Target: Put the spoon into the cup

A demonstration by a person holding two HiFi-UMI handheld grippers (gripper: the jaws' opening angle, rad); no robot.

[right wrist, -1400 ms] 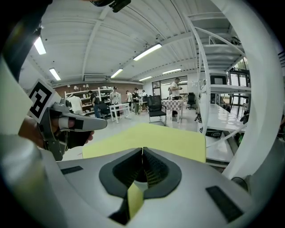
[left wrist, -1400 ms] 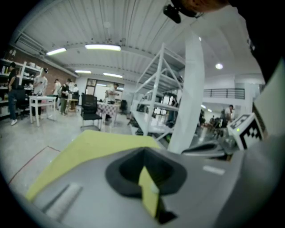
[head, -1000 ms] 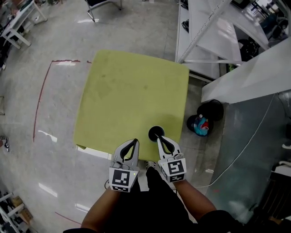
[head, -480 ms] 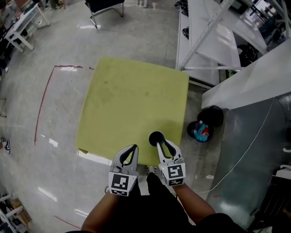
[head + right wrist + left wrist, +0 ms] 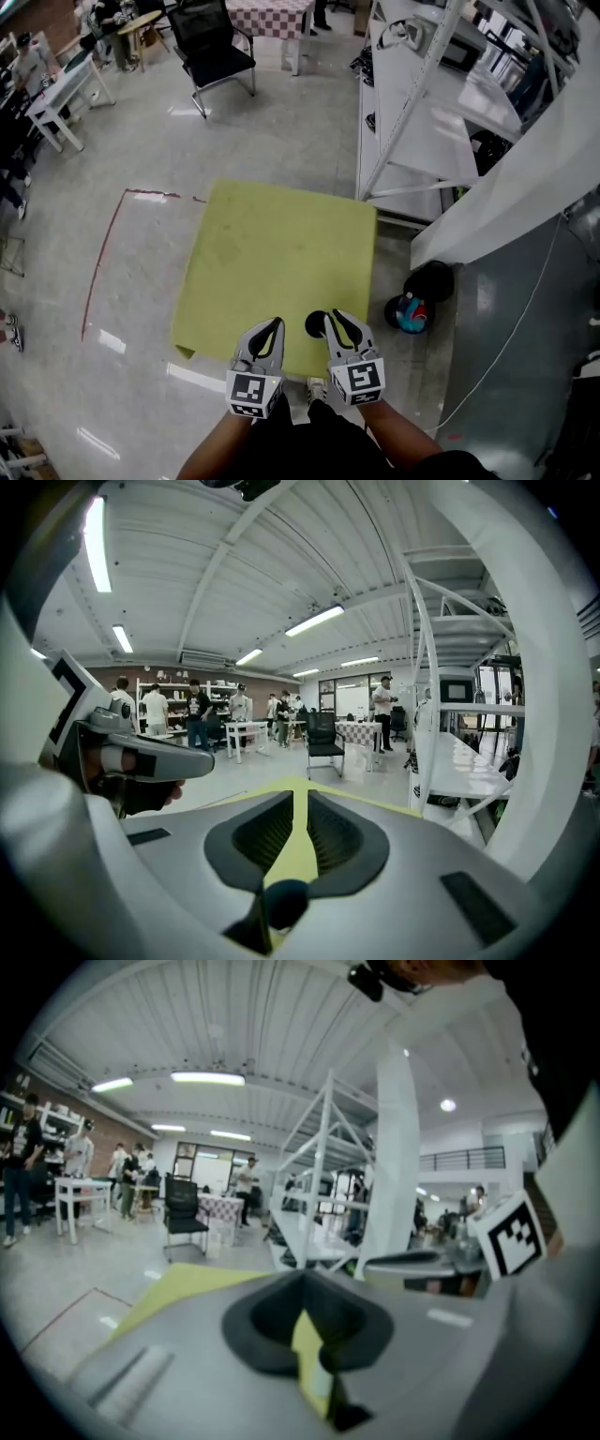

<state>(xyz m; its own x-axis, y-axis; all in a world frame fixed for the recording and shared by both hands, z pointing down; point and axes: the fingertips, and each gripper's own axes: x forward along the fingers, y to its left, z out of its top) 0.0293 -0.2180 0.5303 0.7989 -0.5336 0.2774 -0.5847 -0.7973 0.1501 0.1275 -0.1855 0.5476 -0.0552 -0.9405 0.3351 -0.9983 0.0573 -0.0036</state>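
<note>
A small black round cup (image 5: 317,324) sits on the square yellow-green table (image 5: 272,244), close to the near edge. It is between the 2 grippers, just beside the right gripper (image 5: 336,322). The spoon cannot be made out. The left gripper (image 5: 270,326) has its jaws pressed together on nothing. The right jaws are almost touching, with only a thin slit and nothing between them.
</note>
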